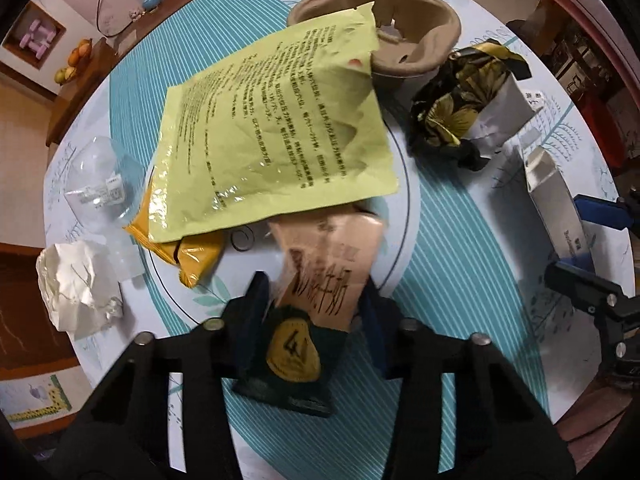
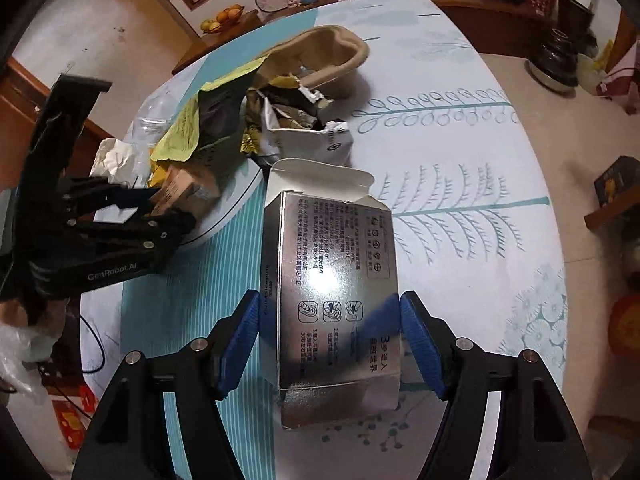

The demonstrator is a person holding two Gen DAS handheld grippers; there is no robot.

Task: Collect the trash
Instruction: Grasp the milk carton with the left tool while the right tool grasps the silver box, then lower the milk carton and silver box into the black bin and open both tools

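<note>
Left tongs (image 1: pixel 316 312) pinch the milk carton (image 1: pixel 324 276); right tongs (image 2: pixel 328 340) clamp the silver box (image 2: pixel 332 280) beside bare tabletop (image 2: pixel 480 160).

Left gripper body (image 2: pixel 100 240): white lettering "GenRobot.AI".
Silver box (image 2: pixel 332 300): a large "3" beside Chinese characters near its lower end; blocks of small Chinese print and rows of round and square pictograms, too fine to read.
Peach carton (image 1: pixel 328 268): big black brush-style Chinese characters, blurred; the last two look like "牛奶".
Carton's dark green end (image 1: pixel 294 350): yellow badge with what seems to be "4".
Yellow-green pouch (image 1: pixel 272 140): lines of small black Chinese print, not legible.
Clear plastic cup (image 1: pixel 102 184): small white printed label, unreadable.
</note>
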